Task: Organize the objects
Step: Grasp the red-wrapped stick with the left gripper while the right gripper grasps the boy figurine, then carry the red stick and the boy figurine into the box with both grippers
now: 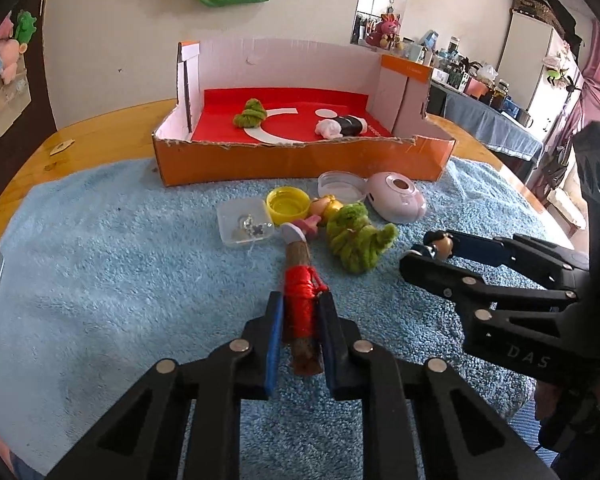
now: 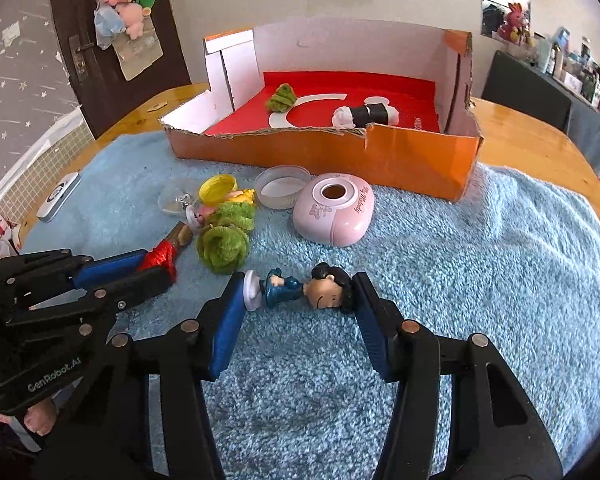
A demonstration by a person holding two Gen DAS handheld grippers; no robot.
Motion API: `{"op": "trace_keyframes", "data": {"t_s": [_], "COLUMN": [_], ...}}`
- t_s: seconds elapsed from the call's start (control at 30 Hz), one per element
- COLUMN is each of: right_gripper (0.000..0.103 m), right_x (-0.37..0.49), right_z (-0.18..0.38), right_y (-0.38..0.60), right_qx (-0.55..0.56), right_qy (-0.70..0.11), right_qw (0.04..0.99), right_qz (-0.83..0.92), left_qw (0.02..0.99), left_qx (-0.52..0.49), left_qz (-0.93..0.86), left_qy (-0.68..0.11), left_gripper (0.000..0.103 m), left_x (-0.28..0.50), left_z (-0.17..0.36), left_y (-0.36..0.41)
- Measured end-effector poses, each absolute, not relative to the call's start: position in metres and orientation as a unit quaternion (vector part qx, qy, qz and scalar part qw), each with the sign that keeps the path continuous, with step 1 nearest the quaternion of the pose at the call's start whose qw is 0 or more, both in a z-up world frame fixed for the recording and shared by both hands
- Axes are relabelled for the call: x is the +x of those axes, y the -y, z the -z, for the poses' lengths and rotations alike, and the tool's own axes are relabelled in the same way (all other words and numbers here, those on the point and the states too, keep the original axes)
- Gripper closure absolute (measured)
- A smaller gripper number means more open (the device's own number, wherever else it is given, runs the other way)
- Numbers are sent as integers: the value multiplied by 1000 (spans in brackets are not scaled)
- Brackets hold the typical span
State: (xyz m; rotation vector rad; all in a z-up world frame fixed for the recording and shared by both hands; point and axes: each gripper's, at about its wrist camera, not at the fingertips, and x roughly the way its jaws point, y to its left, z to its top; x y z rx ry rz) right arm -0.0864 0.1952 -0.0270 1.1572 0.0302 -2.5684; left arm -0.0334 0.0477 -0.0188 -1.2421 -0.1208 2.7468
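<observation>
My left gripper [image 1: 300, 312] is shut on a brown stick wound with red thread [image 1: 299, 300], which points toward the pile on the blue towel [image 1: 120, 280]. My right gripper [image 2: 300, 292] is shut on a small figurine with black hair and blue clothes [image 2: 300, 286], held sideways just above the towel; it shows at the right of the left wrist view [image 1: 440, 245]. Behind stands an orange cardboard box [image 2: 320, 152] with a red floor, holding a green fuzzy piece [image 2: 281, 97] and a black-and-white roll [image 2: 366, 115].
On the towel lie a pink round device [image 2: 334, 214], a clear round lid [image 2: 282, 186], a yellow cap [image 2: 217, 188], green fuzzy pieces [image 2: 224, 246], a small pink-yellow toy [image 1: 322, 210] and a clear square case [image 1: 244, 226]. A white device [image 2: 58, 196] lies at the left edge.
</observation>
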Motion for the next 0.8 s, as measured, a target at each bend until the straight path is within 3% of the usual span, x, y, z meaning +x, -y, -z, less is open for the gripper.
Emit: {"op": "trace_keyframes", "data": {"t_s": [0.8], "right_gripper": [52], "right_x": [-85], "right_z": [-4], "right_y": [-189], "right_qx": [369], "right_qy": [6], "right_qw": [177], "right_qz": [912], "left_qw": [58], "left_qx": [-380], "left_qz": [-921], "left_qy": [61], "left_gripper": [85], "left_x": [-37], "left_z": [-10], "left_y": [-27]}}
